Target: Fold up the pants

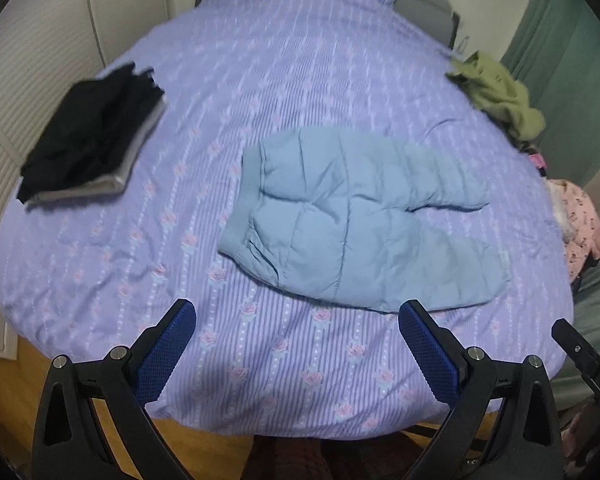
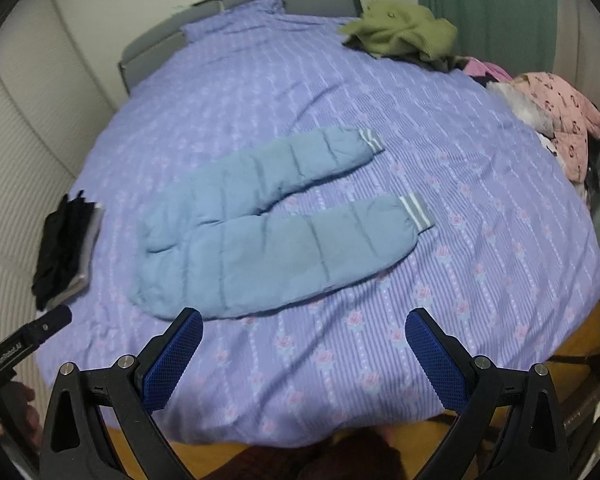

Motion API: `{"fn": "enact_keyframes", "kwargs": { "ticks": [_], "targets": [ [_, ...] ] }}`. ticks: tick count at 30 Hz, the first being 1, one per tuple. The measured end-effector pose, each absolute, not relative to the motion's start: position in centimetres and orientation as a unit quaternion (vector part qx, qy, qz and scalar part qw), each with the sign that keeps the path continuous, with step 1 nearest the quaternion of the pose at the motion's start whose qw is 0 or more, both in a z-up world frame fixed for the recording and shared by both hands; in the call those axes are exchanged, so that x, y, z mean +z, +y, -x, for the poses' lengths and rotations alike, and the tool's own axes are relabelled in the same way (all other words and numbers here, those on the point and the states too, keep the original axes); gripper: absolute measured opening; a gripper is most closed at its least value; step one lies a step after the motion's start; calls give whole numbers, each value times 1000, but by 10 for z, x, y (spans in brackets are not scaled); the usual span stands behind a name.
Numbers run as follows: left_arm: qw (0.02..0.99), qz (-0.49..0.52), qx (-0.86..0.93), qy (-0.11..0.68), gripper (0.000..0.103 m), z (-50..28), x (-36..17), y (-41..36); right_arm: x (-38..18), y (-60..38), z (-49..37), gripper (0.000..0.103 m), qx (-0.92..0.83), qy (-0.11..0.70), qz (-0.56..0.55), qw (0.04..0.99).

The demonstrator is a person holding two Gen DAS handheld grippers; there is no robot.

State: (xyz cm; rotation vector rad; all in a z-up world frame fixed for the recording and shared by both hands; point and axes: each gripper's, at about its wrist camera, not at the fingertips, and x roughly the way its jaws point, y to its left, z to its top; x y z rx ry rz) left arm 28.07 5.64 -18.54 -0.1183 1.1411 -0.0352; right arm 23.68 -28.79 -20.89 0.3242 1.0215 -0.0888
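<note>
Both grippers (image 1: 296,312) (image 2: 303,320) gape above bedspread (image 1: 260,80); pants (image 2: 260,232) spread flat.

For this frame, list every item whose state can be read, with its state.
Light blue padded pants: unfolded, flat on the bed, legs spread apart.
Black clothes: folded, stacked on a grey item.
Olive green garment: crumpled heap.
Pink printed garment: crumpled at the bed edge.
Left tool: open, empty.
Right tool: open, empty.
</note>
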Motion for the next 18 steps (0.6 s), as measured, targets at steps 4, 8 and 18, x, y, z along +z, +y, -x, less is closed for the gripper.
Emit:
{"fn": "enact_keyframes", "kwargs": {
  "ticks": [4, 8, 18],
  "targets": [
    [818, 53, -9, 573, 103, -305, -223, 46, -252, -294, -272, 101, -36, 528, -156, 834],
    [780, 103, -9, 618, 103, -327, -262, 46, -300, -309, -305, 94, -26, 573, -202, 794],
    [713, 151, 25, 684, 102, -353, -343, 42, -378, -336, -349, 85, -25, 657, -252, 710]
  ]
}}
